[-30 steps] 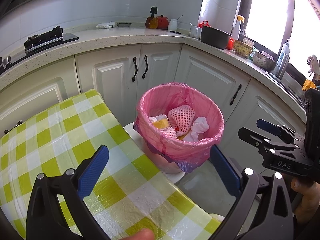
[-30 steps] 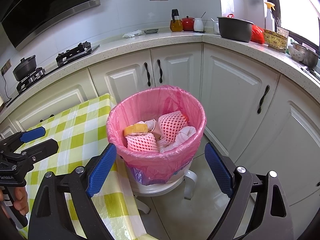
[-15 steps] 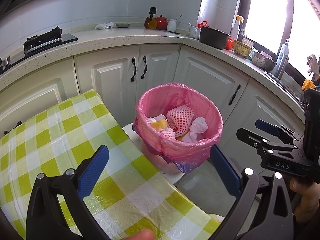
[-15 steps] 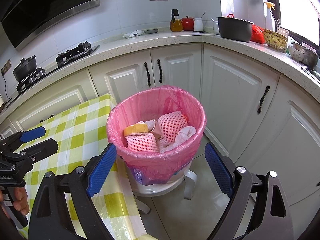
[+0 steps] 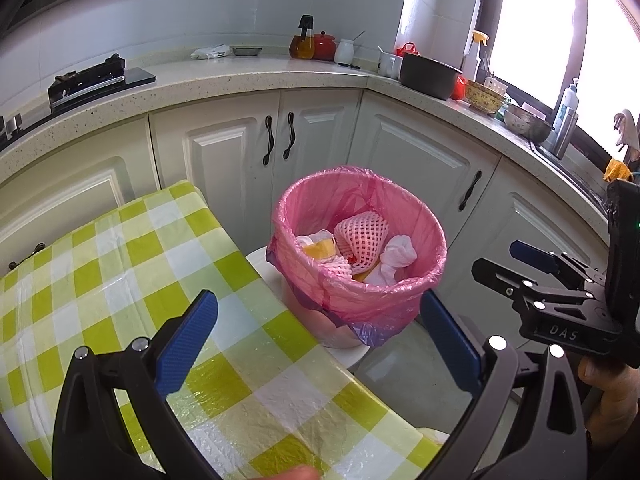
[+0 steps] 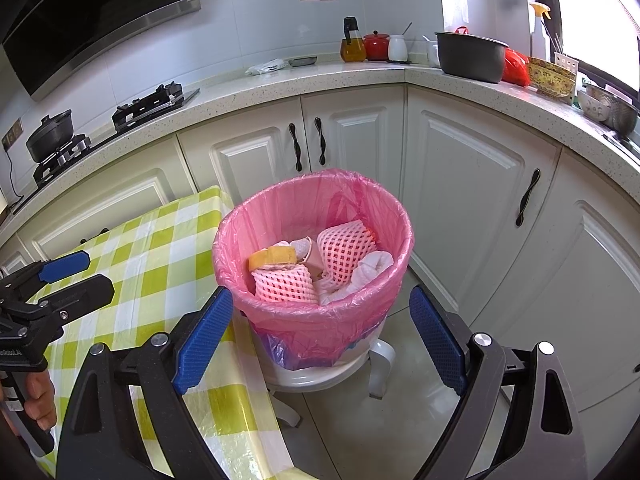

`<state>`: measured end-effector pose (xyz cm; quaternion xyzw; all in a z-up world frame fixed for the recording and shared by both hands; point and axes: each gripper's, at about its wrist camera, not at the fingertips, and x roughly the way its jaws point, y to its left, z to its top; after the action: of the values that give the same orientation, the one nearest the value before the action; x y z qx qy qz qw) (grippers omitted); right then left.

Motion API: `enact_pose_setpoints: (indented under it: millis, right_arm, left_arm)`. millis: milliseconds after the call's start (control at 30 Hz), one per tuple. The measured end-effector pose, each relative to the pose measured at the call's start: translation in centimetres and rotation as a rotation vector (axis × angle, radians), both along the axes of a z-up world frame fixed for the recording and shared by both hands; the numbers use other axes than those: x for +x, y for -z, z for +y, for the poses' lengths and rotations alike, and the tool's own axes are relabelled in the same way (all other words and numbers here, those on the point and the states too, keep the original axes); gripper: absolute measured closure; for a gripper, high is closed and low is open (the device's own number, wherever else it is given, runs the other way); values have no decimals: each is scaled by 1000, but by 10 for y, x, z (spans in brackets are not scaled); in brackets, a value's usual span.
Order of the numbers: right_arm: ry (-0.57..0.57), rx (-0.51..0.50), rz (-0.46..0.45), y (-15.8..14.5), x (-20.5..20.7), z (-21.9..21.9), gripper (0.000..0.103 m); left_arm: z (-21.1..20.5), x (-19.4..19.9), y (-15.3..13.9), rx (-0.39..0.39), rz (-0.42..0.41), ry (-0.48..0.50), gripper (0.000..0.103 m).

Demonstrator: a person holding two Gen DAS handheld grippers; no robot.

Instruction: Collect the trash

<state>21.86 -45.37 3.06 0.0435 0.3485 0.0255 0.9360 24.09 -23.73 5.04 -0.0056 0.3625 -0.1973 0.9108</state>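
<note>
Hovering: both grippers' jaws wide, empty; pink-lined bin (image 6: pixel 314 276) ahead beyond right gripper (image 6: pixel 320 338), apparently untouched.

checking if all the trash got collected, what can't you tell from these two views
- Bottom of the bin: both views, covered by the foam nets, tissue and pink liner.
- Near end of the checked table: left wrist view, blocked by the open left hand-held gripper and cut by the frame edge.
- Floor behind the bin: both views, hidden by bin and stool.
- Countertop items by the window: too small and glare-washed.
</note>
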Motion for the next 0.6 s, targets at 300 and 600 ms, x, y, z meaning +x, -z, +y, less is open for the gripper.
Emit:
enact_pose_setpoints:
  millis: [300,600]
  right_arm:
    - [1,0,2,1,0,0,18]
    - [-3,-1,3,2,1,-1,18]
  left_arm:
    - [2,-2,-1,-16,-9,1,5]
    - [2,0,1,-16,8,9,5]
